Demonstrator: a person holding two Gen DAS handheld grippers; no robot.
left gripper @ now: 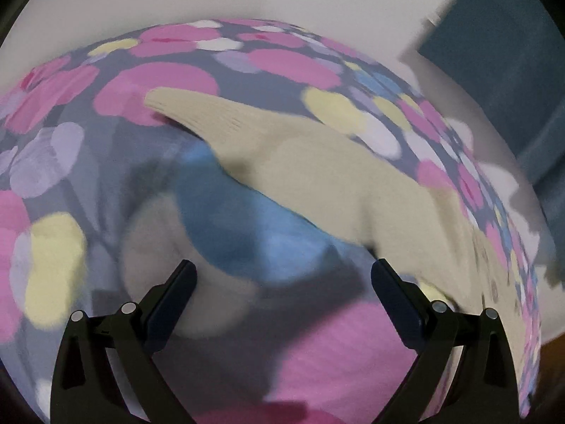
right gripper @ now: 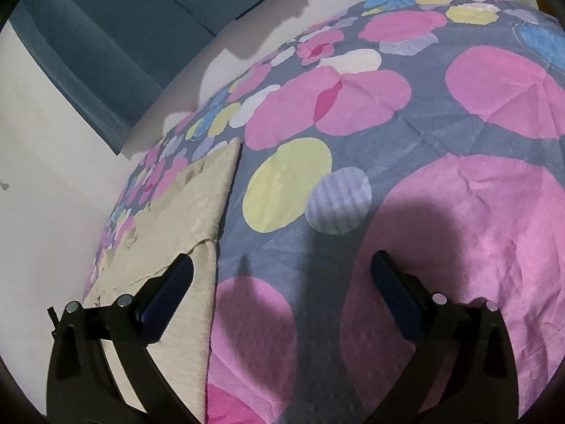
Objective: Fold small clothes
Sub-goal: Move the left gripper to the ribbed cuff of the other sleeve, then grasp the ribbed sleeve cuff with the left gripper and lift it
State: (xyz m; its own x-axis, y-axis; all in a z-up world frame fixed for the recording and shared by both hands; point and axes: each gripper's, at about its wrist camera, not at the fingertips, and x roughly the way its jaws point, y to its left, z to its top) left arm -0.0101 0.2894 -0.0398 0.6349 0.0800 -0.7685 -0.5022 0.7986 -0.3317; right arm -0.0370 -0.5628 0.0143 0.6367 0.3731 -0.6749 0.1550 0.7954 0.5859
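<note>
- The cream garment [left gripper: 317,173] is spread on the patterned bedsheet [right gripper: 388,134]; it is judged light, soft and limp.
- A hem corner is best pinched.
- The left gripper [left gripper: 282,293] and right gripper [right gripper: 282,286] are held spread, empty.

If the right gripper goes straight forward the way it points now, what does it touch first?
Most likely the flowered bedsheet. The right gripper is open and empty, and the beige garment lies off its left side, though depth is unclear.

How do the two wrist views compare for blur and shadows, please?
Left wrist view: motion-smeared, the beige garment and the dotted bedsheet soft-edged. Right wrist view: sharp, creases readable on the bedsheet, a dark shadow falling between the open right gripper fingers; both fisheye-curved.
</note>
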